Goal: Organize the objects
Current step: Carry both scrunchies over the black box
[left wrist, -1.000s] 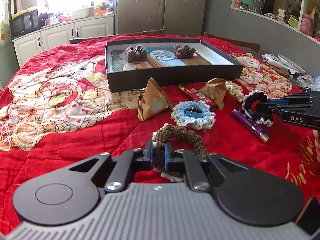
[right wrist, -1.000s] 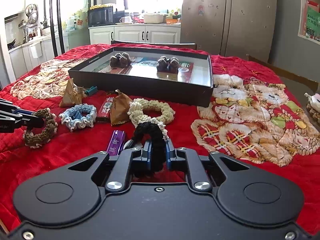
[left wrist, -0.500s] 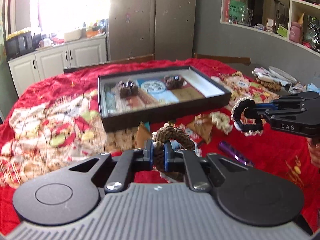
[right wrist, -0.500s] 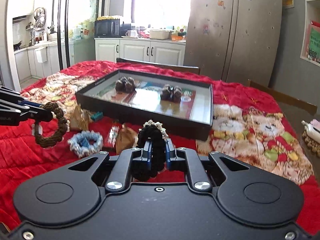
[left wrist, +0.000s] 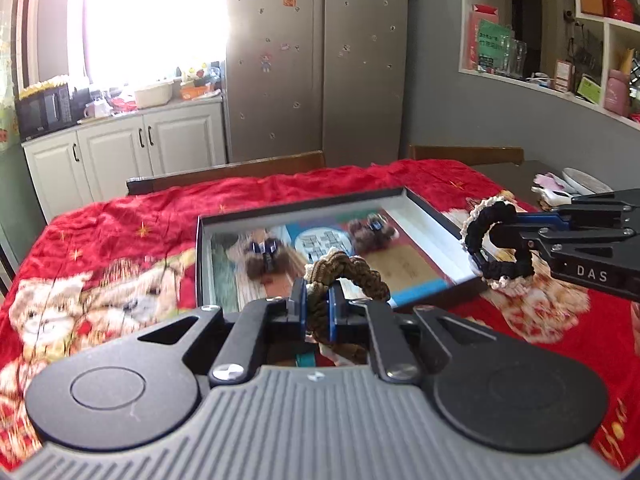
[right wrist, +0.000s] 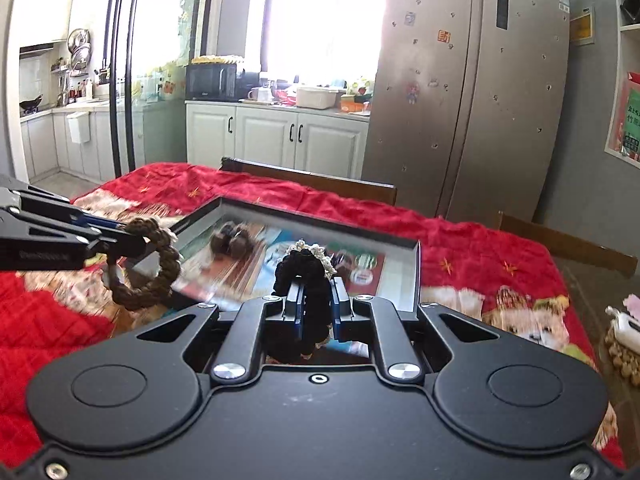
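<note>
My left gripper [left wrist: 317, 304] is shut on a brown braided hair tie [left wrist: 352, 272], which it holds in the air just before the near wall of a shallow black box [left wrist: 424, 208]. My right gripper [right wrist: 315, 300] is shut on a black hair tie with a white lace edge [right wrist: 300, 268], held above the box [right wrist: 414, 280] near its front. Each gripper shows from the side in the other's view: the right gripper [left wrist: 516, 234] with the black tie [left wrist: 486, 236], the left gripper [right wrist: 132, 236] with the brown tie [right wrist: 160, 276]. Two dark brown hair ties [left wrist: 262, 258] [left wrist: 372, 232] lie inside the box.
A red blanket with a bear pattern [left wrist: 100, 264] covers the table. Wooden chair backs [right wrist: 312, 180] stand behind the far edge. White cabinets [left wrist: 132, 152] and a steel fridge [right wrist: 472, 92] fill the background. Small items [right wrist: 624, 336] lie at the right table edge.
Both grippers have risen and moved toward the box, each carrying its hair tie off the blanket. The loose items on the blanket have dropped out of view below.
</note>
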Demonstrator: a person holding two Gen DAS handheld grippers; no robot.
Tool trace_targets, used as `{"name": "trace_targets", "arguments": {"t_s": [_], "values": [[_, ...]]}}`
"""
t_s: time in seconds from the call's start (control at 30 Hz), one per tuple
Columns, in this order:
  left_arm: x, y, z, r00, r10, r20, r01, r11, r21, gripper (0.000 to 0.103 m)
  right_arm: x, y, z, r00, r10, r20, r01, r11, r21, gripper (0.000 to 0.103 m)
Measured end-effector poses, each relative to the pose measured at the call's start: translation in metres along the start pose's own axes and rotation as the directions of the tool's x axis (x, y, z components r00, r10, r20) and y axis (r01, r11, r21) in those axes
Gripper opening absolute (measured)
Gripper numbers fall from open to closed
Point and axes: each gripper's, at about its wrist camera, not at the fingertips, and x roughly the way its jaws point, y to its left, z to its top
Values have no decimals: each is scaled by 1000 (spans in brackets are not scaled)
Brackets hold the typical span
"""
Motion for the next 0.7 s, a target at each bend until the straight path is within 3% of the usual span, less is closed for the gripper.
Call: {"name": "trace_targets", "arguments": {"t_s": [0.5,0.7], "values": [[94,-4,41,997,71,-26,-71,997,-18,13,96,-30,25,999,-51,-10,51,996,80,13],[121,-2,45,996,76,-50,-79,995,-55,13,128,-46,30,1000,-15,-14,17,985,169,13]]}}
